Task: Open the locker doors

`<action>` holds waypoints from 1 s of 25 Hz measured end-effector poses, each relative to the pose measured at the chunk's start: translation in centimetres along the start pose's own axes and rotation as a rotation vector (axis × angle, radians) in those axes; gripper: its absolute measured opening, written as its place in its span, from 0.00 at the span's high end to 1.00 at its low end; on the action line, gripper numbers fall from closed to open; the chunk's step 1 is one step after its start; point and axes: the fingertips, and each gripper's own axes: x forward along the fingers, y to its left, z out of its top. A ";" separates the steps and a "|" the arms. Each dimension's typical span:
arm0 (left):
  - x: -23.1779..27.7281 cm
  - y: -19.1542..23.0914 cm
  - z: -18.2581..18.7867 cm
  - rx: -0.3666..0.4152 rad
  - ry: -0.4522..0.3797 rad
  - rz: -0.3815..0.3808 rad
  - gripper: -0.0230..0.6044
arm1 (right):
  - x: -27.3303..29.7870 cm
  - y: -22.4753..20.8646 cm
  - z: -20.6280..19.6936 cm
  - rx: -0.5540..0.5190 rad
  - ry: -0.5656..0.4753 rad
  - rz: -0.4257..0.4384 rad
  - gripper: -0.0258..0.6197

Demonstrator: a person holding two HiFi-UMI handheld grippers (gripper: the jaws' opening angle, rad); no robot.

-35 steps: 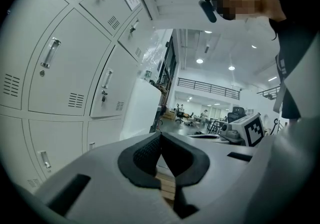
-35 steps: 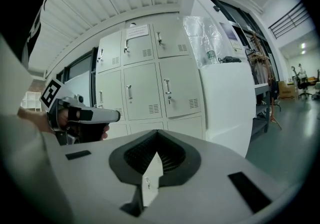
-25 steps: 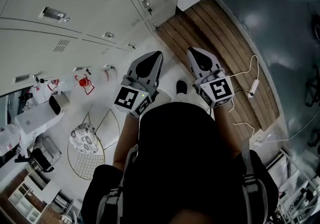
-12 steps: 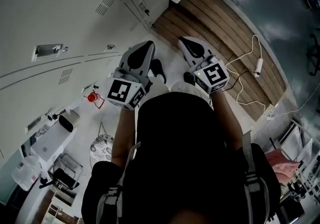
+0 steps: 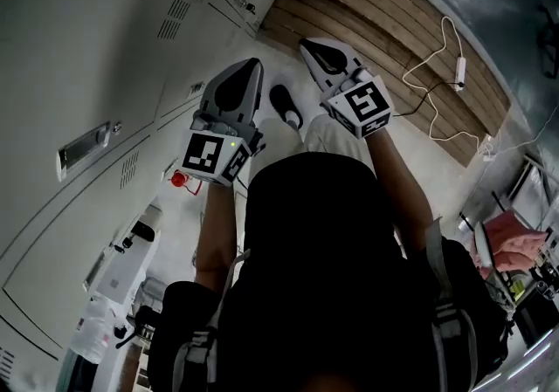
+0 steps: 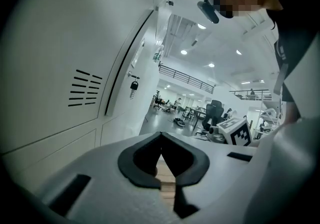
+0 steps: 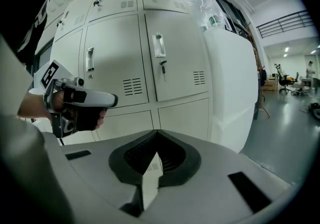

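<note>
Locker doors (image 7: 175, 63) shut; both left gripper (image 6: 161, 135) and right gripper (image 7: 157, 134) closed.

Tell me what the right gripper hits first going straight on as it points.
Most likely the white lockers, about at a lower door; nothing shows between them and the right gripper. Depth is unclear.

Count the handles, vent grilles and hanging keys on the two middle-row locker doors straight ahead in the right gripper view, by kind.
Handles: 2
Vent grilles: 2
Hanging keys: 1, on the right-hand door; I can make out none on the other
Total: 5
</note>
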 end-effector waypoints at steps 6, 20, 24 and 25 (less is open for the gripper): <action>0.9 1.3 -1.5 0.002 0.046 -0.055 0.94 | 2.7 -0.5 -1.0 0.002 0.021 -0.029 0.95; 2.2 2.9 -4.7 -0.003 0.099 -0.055 0.94 | 8.6 -2.1 -6.1 0.014 0.087 -0.014 0.95; 2.3 3.1 -5.5 0.000 0.119 -0.051 0.94 | 10.1 -2.6 -7.7 0.023 0.094 -0.006 0.95; 2.5 3.1 -5.6 0.002 0.123 -0.051 0.94 | 10.5 -2.8 -8.0 0.024 0.095 -0.004 0.95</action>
